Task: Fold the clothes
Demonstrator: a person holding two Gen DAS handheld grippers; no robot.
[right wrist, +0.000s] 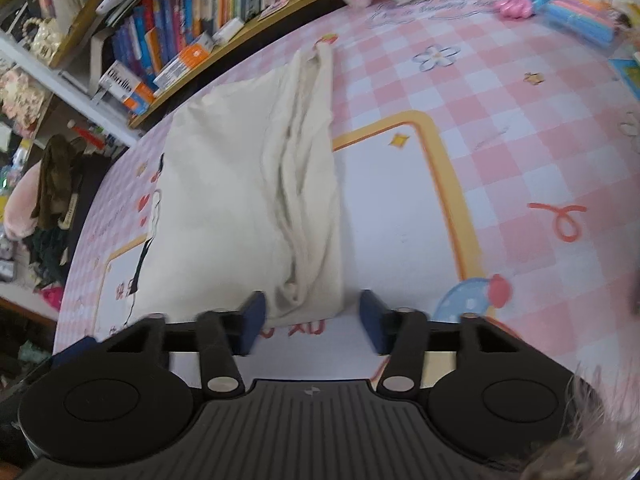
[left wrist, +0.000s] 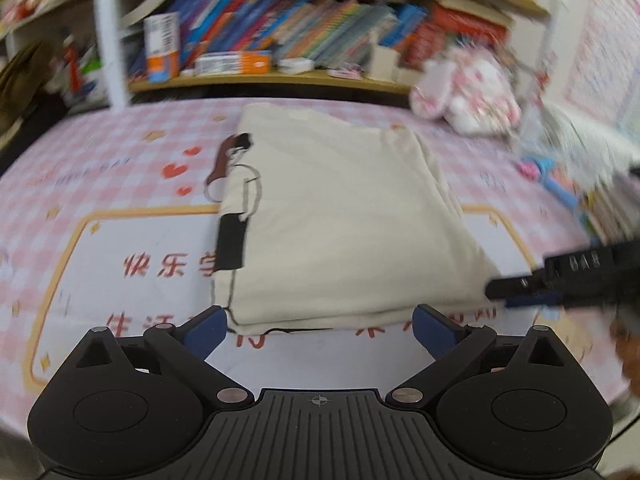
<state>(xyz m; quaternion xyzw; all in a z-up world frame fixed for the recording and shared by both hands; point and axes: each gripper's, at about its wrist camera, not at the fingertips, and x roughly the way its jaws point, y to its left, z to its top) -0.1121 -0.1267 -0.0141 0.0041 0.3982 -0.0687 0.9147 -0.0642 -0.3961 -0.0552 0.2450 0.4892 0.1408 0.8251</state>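
Folded cream shirt (left wrist: 340, 216), cartoon print along one side: lies flat on the pink checked desk (left wrist: 120, 152), in front of the bookshelf (left wrist: 280, 40). Left gripper (left wrist: 320, 322): jaws wide apart, empty, just short of the shirt's near edge. Right gripper (right wrist: 312, 320): jaws apart either side of the shirt's near corner, not pressing it.

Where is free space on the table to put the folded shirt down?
Free: the white panel inside the yellow border, right of the cream shirt, and the pink checks beyond it. Crowded: the far right corner with the plush toy and the blue toy.
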